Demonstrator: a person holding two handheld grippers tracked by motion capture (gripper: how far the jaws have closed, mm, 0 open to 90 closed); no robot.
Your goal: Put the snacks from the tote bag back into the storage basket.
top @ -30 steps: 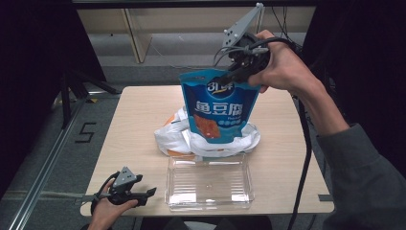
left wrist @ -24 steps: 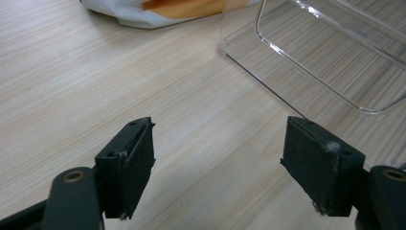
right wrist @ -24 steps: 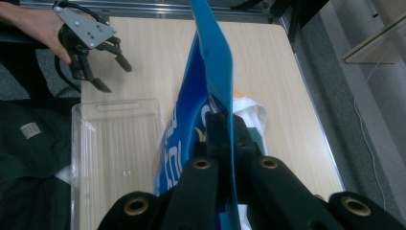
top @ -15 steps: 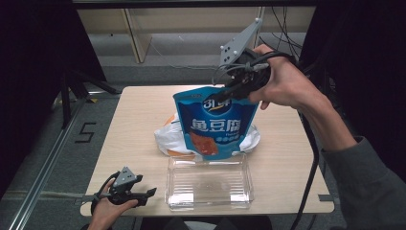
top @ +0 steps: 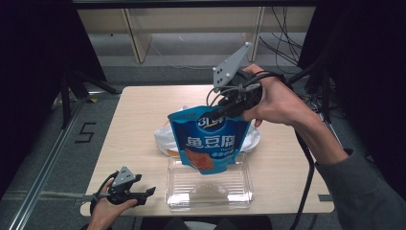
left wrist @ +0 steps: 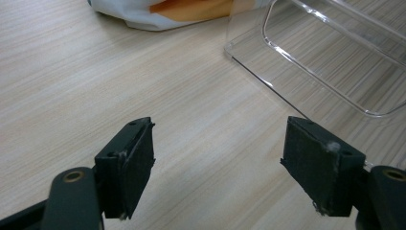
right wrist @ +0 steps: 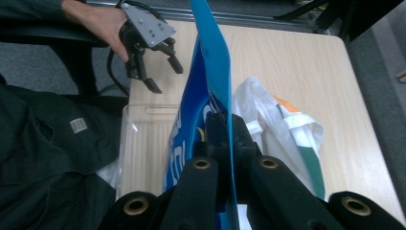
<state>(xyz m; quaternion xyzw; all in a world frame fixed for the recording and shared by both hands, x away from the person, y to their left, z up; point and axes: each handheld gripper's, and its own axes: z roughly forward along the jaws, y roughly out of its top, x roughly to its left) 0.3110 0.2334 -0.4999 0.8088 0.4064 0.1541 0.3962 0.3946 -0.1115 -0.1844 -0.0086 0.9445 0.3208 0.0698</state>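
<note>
A blue snack pouch (top: pixel 208 141) with white lettering hangs in the air over the far edge of a clear plastic tray (top: pixel 209 197). My right gripper (top: pixel 229 109) is shut on the pouch's top edge; in the right gripper view the pouch (right wrist: pixel 203 91) runs edge-on between the closed jaws (right wrist: pixel 229 143). My left gripper (top: pixel 149 194) rests open on the table's near left corner, beside the tray (left wrist: pixel 330 62), with nothing between its fingers (left wrist: pixel 218 165). The left gripper (right wrist: pixel 158 62) also appears far off in the right gripper view.
A crumpled white plastic bag (top: pixel 165 139) with orange and green print lies behind the tray, mid-table (right wrist: pixel 282 134) (left wrist: pixel 158 12). The wooden table (top: pixel 139 120) has bare room at left and far side. Shelving and cables stand beyond the far edge.
My right gripper has carried the pouch toward the near side and lower, from above the white bag to over the tray's far edge. The left gripper has not moved.
</note>
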